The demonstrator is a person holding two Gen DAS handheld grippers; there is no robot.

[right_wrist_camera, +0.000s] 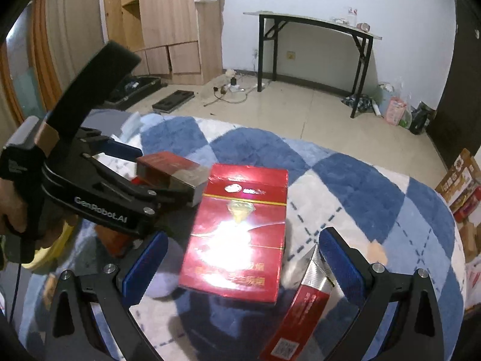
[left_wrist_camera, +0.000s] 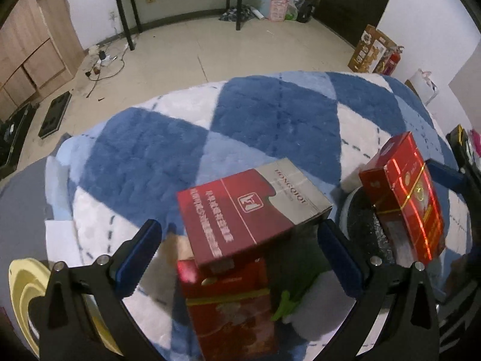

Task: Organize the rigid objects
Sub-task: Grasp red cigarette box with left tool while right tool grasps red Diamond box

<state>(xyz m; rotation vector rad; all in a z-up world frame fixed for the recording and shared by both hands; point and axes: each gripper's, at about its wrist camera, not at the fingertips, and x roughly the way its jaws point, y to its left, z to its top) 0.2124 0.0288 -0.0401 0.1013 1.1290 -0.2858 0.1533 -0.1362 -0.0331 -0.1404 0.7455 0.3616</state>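
Note:
A dark red and grey box [left_wrist_camera: 255,210] sits between the open jaws of my left gripper [left_wrist_camera: 240,252], resting on a red box [left_wrist_camera: 231,307] below it. In the right wrist view the left gripper [right_wrist_camera: 168,177] brackets the same red and grey box [right_wrist_camera: 171,168]. A bright red box [right_wrist_camera: 240,234] lies between the open jaws of my right gripper [right_wrist_camera: 243,258]; it also shows in the left wrist view [left_wrist_camera: 405,195], tilted up. No pad visibly presses either box. A red and silver box [right_wrist_camera: 300,307] lies at the lower right.
All lies on a blue and white checked fleece blanket [left_wrist_camera: 270,114]. A yellow bowl [left_wrist_camera: 27,288] sits at the left. A dark round dish [left_wrist_camera: 363,219] is under the bright red box. Beyond are tiled floor, a black folding table [right_wrist_camera: 315,30] and wooden cabinets [right_wrist_camera: 168,24].

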